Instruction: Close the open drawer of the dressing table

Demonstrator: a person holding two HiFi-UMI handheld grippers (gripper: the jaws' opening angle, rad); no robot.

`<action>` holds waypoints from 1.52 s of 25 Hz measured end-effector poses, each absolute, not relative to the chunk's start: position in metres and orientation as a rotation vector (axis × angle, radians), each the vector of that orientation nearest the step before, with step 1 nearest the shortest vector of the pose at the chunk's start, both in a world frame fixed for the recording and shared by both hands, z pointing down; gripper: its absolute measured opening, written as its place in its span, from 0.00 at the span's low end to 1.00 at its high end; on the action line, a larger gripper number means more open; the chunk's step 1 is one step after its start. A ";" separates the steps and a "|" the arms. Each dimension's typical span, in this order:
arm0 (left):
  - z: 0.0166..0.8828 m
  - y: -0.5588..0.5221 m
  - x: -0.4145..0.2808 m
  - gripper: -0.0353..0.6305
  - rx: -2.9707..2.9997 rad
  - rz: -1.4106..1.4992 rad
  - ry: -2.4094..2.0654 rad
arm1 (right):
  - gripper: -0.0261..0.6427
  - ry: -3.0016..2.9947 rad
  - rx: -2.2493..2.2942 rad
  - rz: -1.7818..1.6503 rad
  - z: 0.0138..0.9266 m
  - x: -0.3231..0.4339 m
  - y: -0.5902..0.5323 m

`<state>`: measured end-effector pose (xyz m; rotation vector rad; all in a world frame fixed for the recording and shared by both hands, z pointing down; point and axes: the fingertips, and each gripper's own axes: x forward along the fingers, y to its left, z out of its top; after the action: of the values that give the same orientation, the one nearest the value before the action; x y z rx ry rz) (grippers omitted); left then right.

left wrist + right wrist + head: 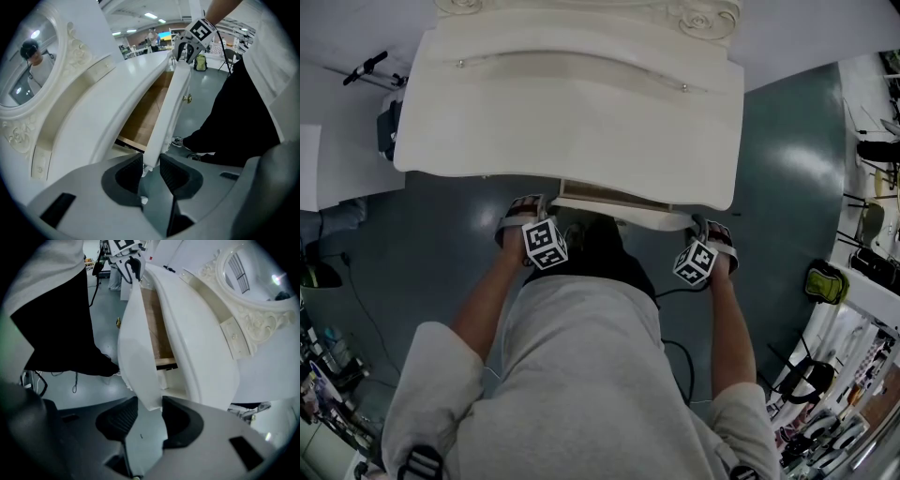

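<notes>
1. The drawer [609, 199] of the white dressing table [572, 103] stands partly pulled out beneath the table's front edge, towards the person.
2. In the gap between the tabletop and the drawer front [171, 112], a strip of the drawer's wooden interior shows. Contents cannot be judged from that strip.
3. A small knob [187, 98] sits on the outer face of the drawer front.
4. The left hand-held gripper [151, 166] is closed on the left end of the drawer front. Both pads press the panel's edge, and the jaws stand apart only by the panel's thickness.
5. The right hand-held gripper [150, 406] clamps the opposite end in the same manner, with the panel's corner between its pads.
6. Both grippers point steeply downward. The left forearm [483, 300] and right forearm [727, 319] reach forward on either side of the body.
7. A mirror [28, 61] in a carved frame stands at the back of the table.
</notes>
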<state>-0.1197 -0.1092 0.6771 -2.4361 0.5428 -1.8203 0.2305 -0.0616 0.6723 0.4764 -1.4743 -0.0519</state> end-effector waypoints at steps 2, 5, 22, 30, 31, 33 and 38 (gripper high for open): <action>0.677 -0.111 -0.119 0.22 -2.427 -1.821 0.558 | 0.29 -1.473 0.495 -0.059 0.673 0.231 -0.063; 0.678 -0.114 -0.119 0.22 -2.420 -1.818 0.595 | 0.29 -1.474 0.517 -0.059 0.674 0.230 -0.065; 0.677 -0.123 -0.118 0.23 -2.377 -1.810 0.738 | 0.29 -1.475 0.635 -0.068 0.673 0.235 -0.073; 0.676 -0.128 -0.119 0.23 -2.384 -1.809 0.777 | 0.28 -1.467 0.695 -0.068 0.670 0.236 -0.077; 0.677 -0.129 -0.119 0.23 -2.389 -1.810 0.784 | 0.28 -1.467 0.704 -0.065 0.670 0.236 -0.078; 0.677 -0.129 -0.118 0.23 -2.392 -1.814 0.797 | 0.28 -1.466 0.717 -0.062 0.670 0.236 -0.079; 0.677 -0.130 -0.120 0.24 -2.387 -1.820 0.858 | 0.28 -1.475 0.747 -0.025 0.670 0.234 -0.079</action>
<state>-0.1198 -0.1301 0.6773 -2.3873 0.8584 -1.8196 0.2344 -0.0792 0.6700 0.7474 -1.4747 -0.0250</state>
